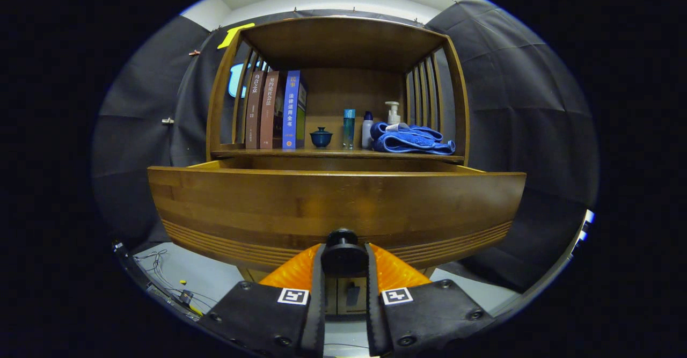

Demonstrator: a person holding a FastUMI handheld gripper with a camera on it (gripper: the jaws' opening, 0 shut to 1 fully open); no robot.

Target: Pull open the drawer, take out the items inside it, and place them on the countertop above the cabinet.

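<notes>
A wooden drawer (333,199) stands pulled out from the cabinet, its front panel close ahead of me and hiding the inside. My gripper (343,256) is shut on the drawer's dark round knob (342,253), one finger pressing on each side of it. Above the drawer lies the countertop (252,154), a wooden shelf with a slatted frame. On it stand three upright books (276,110), a small dark-blue lidded cup (321,137), a slim teal bottle (349,128), a white bottle with a dark cap (367,130), a pump bottle (393,113) and a folded blue towel (410,140).
Black cloth walls close the booth on both sides and behind the cabinet. Below the drawer, lower cabinet doors with dark handles (351,295) show between my fingers. Loose cables (172,288) lie on the pale floor down to the left.
</notes>
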